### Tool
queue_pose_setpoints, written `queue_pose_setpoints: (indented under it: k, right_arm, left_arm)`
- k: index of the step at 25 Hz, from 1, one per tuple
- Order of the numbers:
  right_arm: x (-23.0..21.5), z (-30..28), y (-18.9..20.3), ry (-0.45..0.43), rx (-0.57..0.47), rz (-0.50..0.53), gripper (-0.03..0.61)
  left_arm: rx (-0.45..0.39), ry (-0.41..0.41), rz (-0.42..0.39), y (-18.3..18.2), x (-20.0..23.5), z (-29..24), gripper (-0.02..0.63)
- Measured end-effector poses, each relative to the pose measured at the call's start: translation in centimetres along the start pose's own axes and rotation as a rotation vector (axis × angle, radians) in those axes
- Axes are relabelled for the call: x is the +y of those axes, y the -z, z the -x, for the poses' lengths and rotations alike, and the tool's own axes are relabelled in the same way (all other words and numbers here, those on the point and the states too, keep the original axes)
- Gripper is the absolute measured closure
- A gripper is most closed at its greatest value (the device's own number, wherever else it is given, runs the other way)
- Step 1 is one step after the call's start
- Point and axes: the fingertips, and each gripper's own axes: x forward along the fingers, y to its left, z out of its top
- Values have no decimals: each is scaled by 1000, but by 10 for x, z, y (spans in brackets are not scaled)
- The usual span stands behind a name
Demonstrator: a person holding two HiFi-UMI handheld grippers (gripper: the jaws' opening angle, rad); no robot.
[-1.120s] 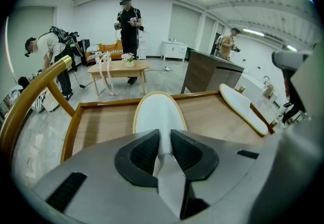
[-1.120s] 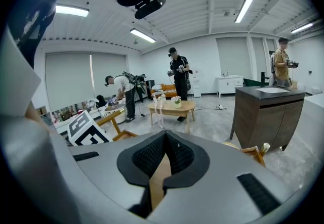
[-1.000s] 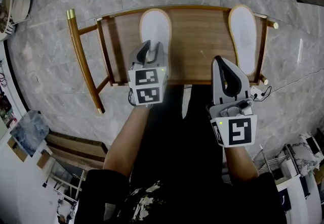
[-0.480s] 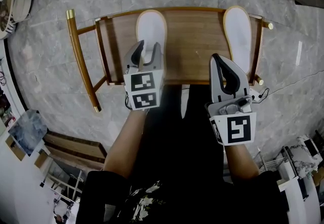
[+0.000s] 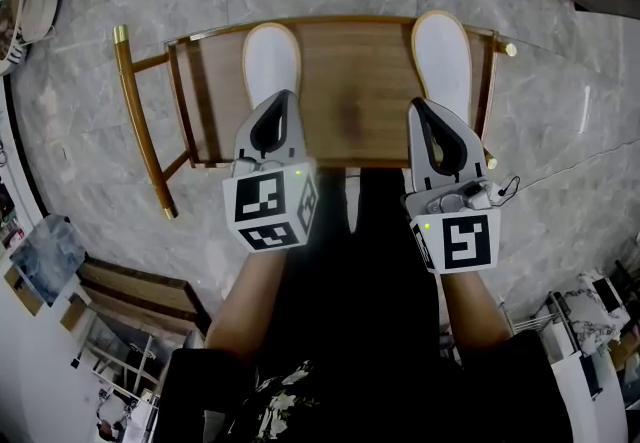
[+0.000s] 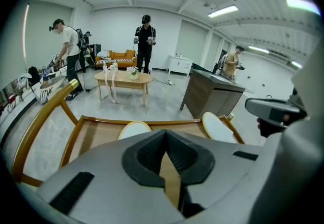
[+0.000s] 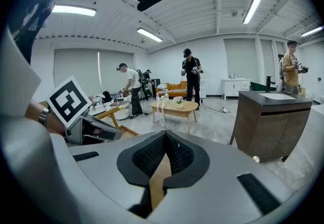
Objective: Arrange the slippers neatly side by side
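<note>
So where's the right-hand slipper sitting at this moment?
In the head view the right slipper lies at the right end of the wooden rack, just beyond the shut right gripper, well apart from the left slipper.

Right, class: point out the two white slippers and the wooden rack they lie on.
Left slipper [image 5: 271, 59]: head view, middle of its white face.
Right slipper [image 5: 442, 53]: head view, middle of its white face.
Wooden rack [image 5: 352, 71]: head view, bare board between the slippers.
</note>
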Motion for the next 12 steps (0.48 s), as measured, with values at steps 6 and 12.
queue_pose_setpoints:
  k: [6, 12]
  right_arm:
    - [-34, 7, 26, -29, 67, 2, 588]
    - [-61, 8, 42, -51, 77, -3, 550]
  left_arm:
    - [36, 29, -22, 8, -38, -12, 612]
    - [59, 53, -34, 11, -70, -29, 612]
